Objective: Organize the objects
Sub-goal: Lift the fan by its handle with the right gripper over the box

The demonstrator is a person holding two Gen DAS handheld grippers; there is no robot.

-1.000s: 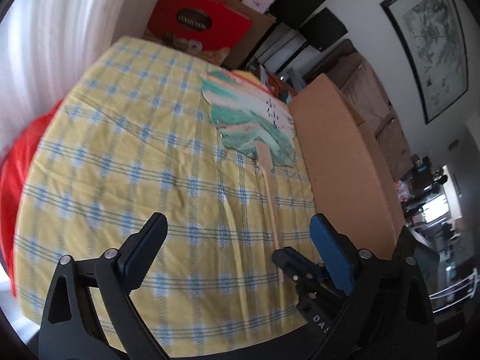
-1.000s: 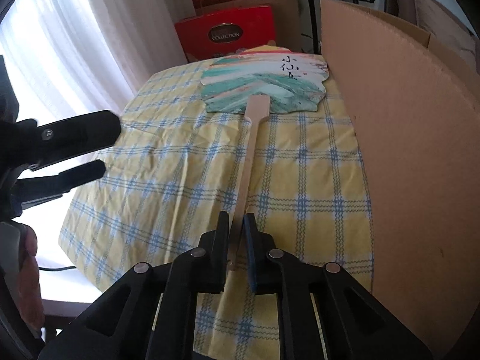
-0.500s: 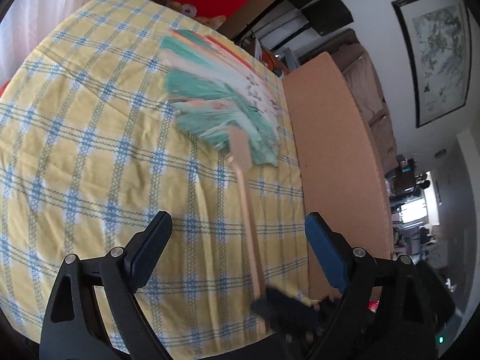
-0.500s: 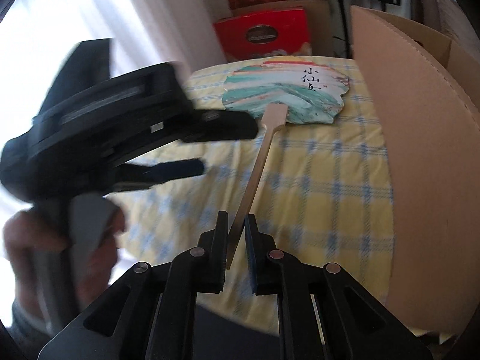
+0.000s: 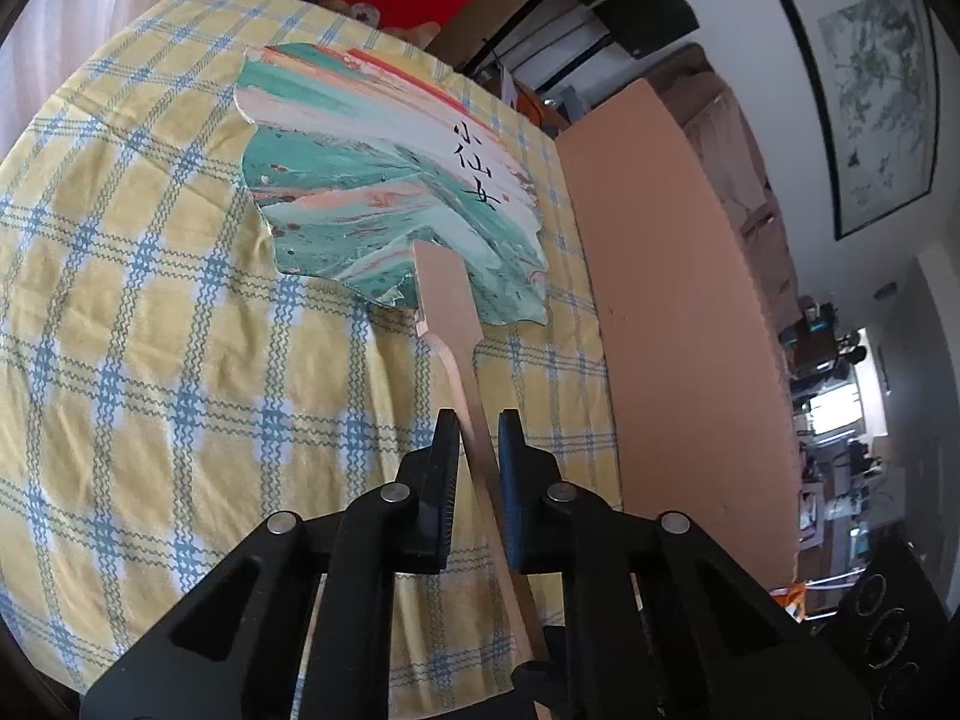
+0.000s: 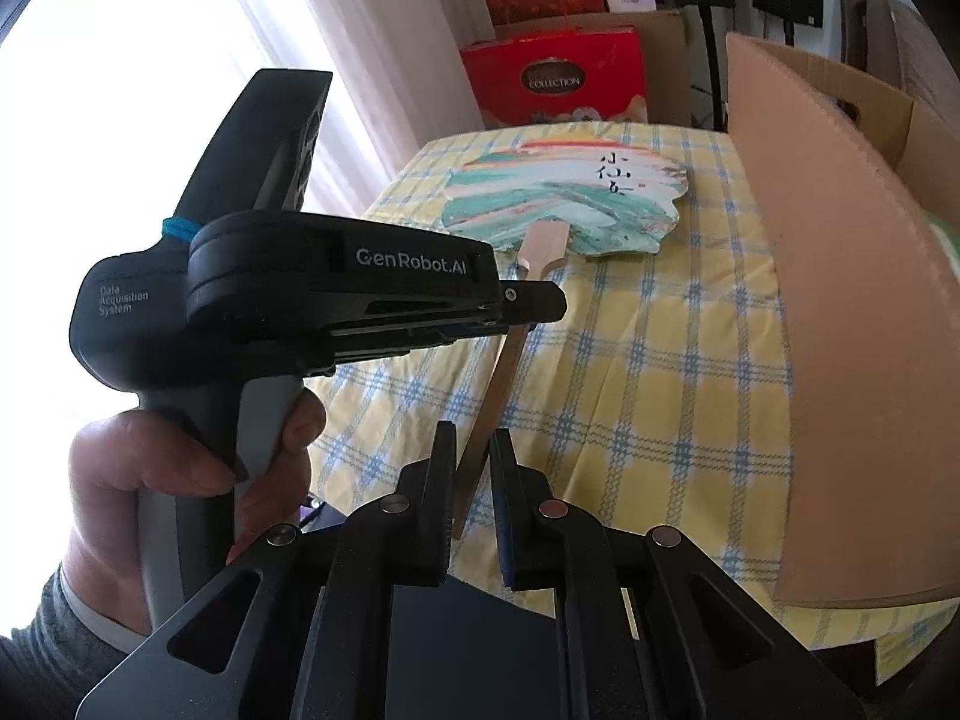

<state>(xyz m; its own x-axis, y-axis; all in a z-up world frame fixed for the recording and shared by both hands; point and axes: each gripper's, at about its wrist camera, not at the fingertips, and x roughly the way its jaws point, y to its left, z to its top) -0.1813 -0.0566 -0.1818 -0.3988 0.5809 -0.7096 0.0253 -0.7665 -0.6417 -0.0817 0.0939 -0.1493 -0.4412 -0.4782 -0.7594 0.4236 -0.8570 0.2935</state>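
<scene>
Two fisheye views from hand-held grippers, both looking along a paper fan [image 5: 384, 192] with a long flat wooden handle [image 5: 462, 396].

What is hidden: in the left view, the handle's lower end runs down behind the black gripper frame and out of sight, so its tip cannot be seen. In the right view, the left gripper's body, printed "GenRobot.AI", blocks much of the table's left side and covers a stretch of the handle. Whether the fan's leaf rests on the cloth or is lifted off it is hard to tell from either view. The box [image 6: 852, 312] is cut off at the right edge and its inside is not visible.

The fan's leaf, painted in green, white and peach streaks with three black characters, lies over the far half of a table covered in a yellow and blue checked cloth [image 5: 150, 360], just beside the tall cardboard wall of the box.

The left gripper [image 5: 478, 426] has its two fingers drawn in close on either side of the handle, pinching it partway along its length. In the right view its fingers [image 6: 534, 303] cross the handle below the leaf, and a hand [image 6: 180, 474] grips its grey stock.

The right gripper [image 6: 472, 450] is likewise nearly closed, its fingers clamped around the handle's near end, closer to the table's front edge.

A red gift box [image 6: 555, 81] stands beyond the table.
</scene>
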